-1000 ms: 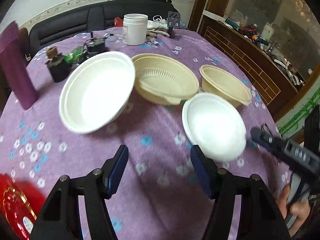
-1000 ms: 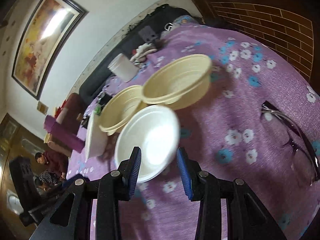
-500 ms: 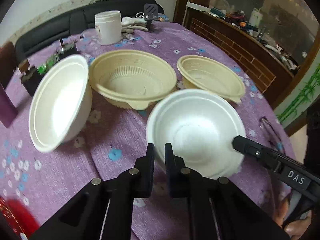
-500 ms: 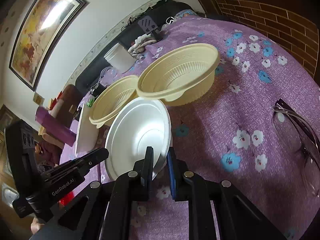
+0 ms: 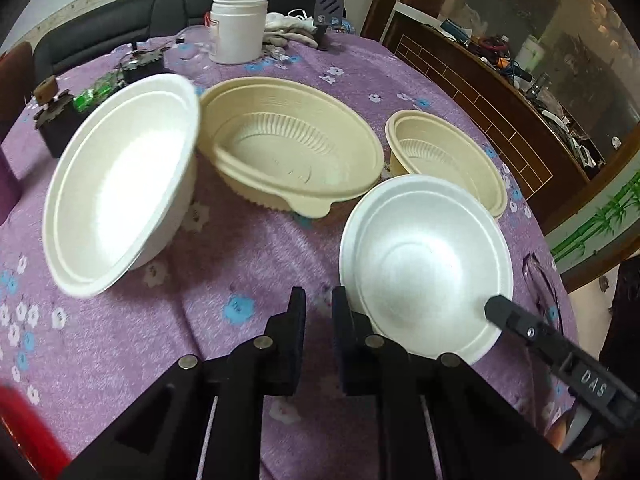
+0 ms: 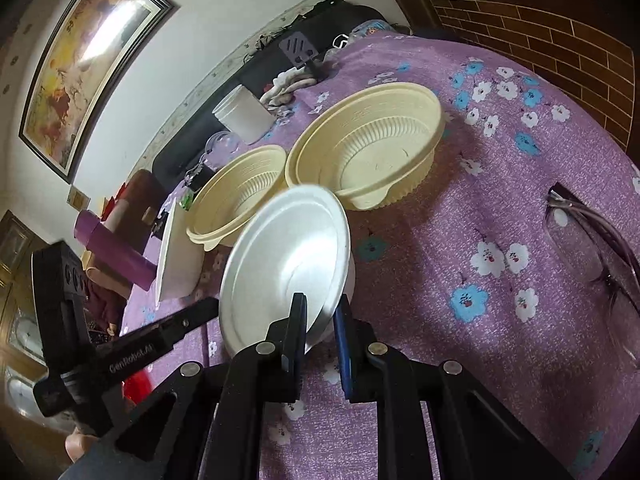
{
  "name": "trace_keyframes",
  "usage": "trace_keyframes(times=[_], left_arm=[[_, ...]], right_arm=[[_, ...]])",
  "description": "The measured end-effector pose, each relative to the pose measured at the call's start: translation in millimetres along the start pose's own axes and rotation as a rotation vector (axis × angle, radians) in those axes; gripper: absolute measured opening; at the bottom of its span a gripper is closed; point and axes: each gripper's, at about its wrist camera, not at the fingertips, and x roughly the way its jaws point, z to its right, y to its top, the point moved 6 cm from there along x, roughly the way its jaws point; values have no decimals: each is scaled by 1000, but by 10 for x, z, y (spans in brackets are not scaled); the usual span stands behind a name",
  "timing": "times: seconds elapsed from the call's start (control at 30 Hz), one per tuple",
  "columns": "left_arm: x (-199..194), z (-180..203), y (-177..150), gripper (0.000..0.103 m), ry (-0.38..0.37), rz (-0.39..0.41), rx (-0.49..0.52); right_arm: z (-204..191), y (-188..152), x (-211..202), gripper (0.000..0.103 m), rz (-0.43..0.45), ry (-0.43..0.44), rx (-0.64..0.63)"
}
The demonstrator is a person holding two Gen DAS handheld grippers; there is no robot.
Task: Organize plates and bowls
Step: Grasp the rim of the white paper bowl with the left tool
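A small white foam bowl [image 6: 288, 256] is tilted up off the purple cloth, and my right gripper [image 6: 320, 316] is shut on its near rim. In the left wrist view that bowl [image 5: 424, 268] lies just right of my left gripper [image 5: 320, 308], which is shut with only cloth showing in its narrow gap. The right gripper's finger [image 5: 516, 320] reaches the bowl's rim from the right. A large white bowl [image 5: 120, 184] stands tipped on its side at the left. A large beige bowl [image 5: 296, 152] sits in the middle and a smaller beige bowl [image 5: 444, 160] behind the foam one.
A white jar [image 5: 238, 28], a black stand [image 5: 328, 12] and cloths sit at the table's far side. Small dark items [image 5: 56, 120] and a purple bottle [image 6: 108, 240] are at the left. Glasses [image 6: 592, 240] lie at the right, something red [image 5: 24, 420] at the near left.
Both grippers went from open to shut. The right one closed on the small white bowl's rim and tipped it up. The left one came closer, beside that bowl.
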Motion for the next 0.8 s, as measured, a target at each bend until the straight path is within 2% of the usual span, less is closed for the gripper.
trace_keyframes(times=[0.03,0.1,0.13,0.17,0.23,0.4,0.63,0.8], left_arm=[[8,2,7,12,1,-7,-4],[-14,-11,4,20,-6,-12,-15],[-31,-37,-1,32,-1,-15,-27],[-79,-79,-2,39,-7,-9,-49],[-150,-108,21,47,-33,10,-67],[-226,-104,39,48,-53,6,-83],[-280,-199,38,51,-36,20,-101],[-192,-65,114,51,-101,27,-84]], right_arm=[[17,4,-1,15,0,0,4],[46,13,3,15,-5,9,17],[70,19,3,15,-3,5,22],[87,25,1,15,0,1,24],[132,33,-3,15,1,4,37],[161,45,6,15,-1,16,50],[182,67,-32,14,7,24,48],[174,58,-11,14,1,35,45]])
